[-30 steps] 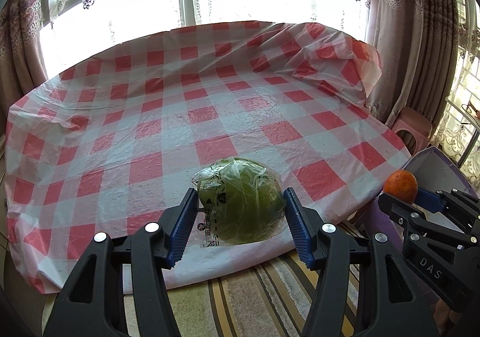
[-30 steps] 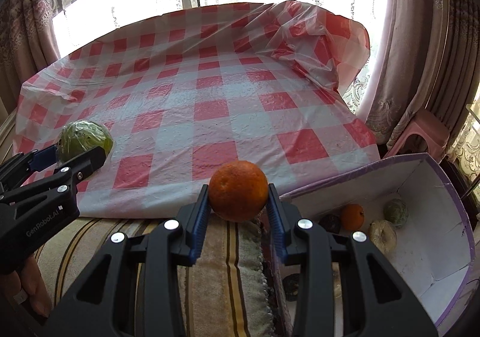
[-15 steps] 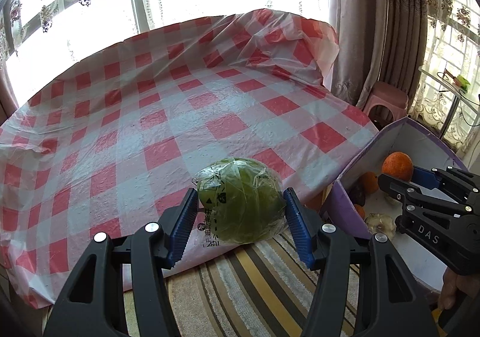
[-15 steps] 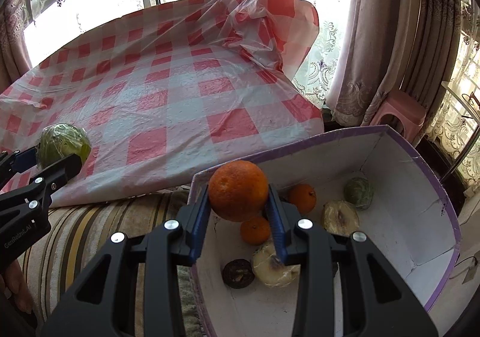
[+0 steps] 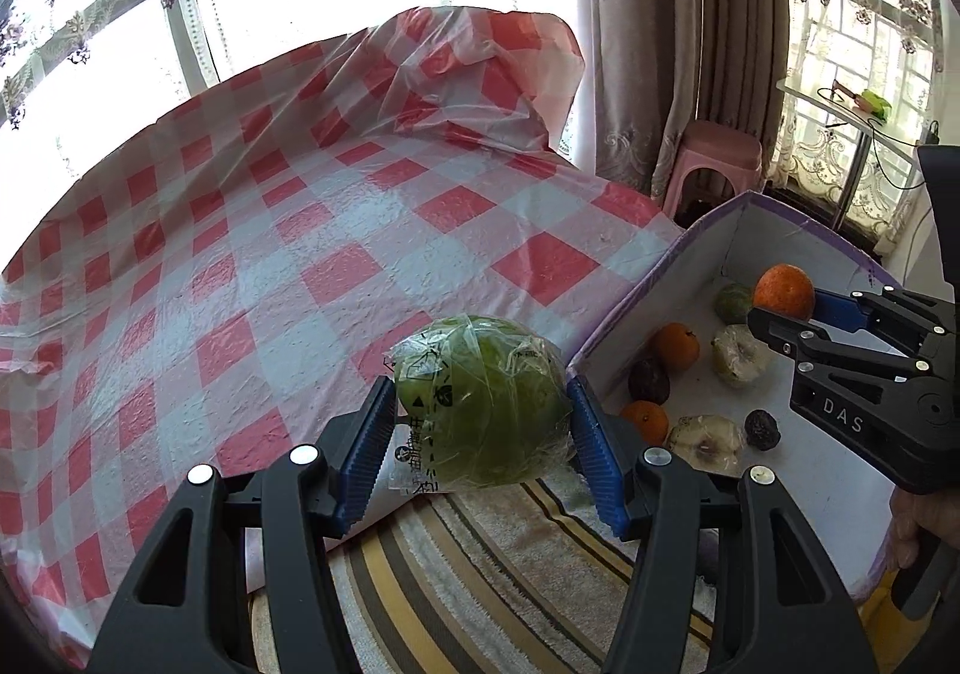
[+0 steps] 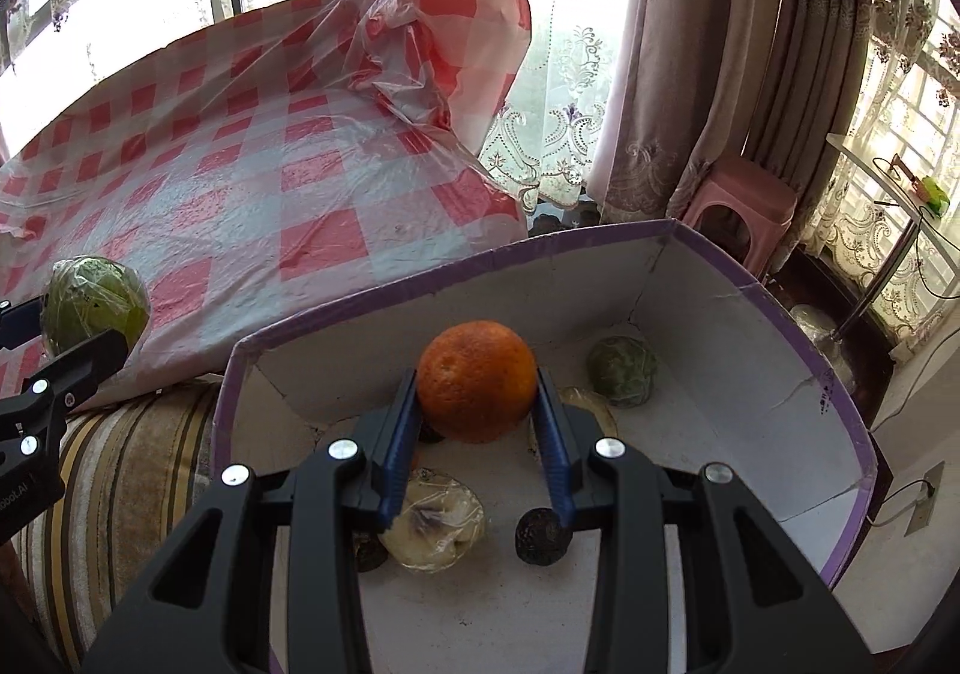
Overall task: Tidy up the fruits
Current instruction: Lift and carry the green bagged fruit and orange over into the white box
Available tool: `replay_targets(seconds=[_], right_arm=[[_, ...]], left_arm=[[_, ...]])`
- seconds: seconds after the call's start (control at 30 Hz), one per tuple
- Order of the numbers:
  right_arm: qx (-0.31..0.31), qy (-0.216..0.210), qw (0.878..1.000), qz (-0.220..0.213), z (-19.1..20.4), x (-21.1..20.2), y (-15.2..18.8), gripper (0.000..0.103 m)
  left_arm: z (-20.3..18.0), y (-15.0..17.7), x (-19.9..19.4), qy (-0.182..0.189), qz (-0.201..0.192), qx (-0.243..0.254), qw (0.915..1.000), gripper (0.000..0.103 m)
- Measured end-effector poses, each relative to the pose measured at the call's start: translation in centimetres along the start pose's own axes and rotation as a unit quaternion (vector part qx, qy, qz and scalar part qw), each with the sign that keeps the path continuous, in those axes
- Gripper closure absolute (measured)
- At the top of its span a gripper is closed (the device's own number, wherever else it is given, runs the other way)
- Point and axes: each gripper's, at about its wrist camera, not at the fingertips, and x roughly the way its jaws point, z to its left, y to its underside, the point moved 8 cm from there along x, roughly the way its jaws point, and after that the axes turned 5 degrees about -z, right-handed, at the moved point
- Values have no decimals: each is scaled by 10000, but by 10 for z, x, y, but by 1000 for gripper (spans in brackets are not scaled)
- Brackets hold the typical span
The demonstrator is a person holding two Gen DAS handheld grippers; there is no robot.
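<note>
Orange (image 6: pixel 477 381): we find it clamped in the right gripper (image 6: pixel 477 404), over the box (image 6: pixel 708 326) interior; near-round, no clear long axis | Wrapped green fruit (image 5: pixel 480 401): gripped by the left gripper (image 5: pixel 480 422), just outside the box's near wall, slightly wider than tall | We advise lowering before release, clear of the fruit below.

the orange (image 6: pixel 476 390) hides part of the fruit behind it; printing on the green fruit's wrap (image 5: pixel 420 452) unreadable.
</note>
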Motion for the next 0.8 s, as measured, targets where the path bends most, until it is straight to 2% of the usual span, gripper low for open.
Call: replay_targets(seconds=[0.33, 0.8], right_arm=[[54, 469, 9989, 30, -40, 10, -1, 66], [-40, 1021, 9946, 201, -93, 25, -2, 66]], left_arm=[[-40, -4, 15, 407, 142, 404, 9983, 47], [-91, -5, 40, 927, 482, 890, 9905, 47]])
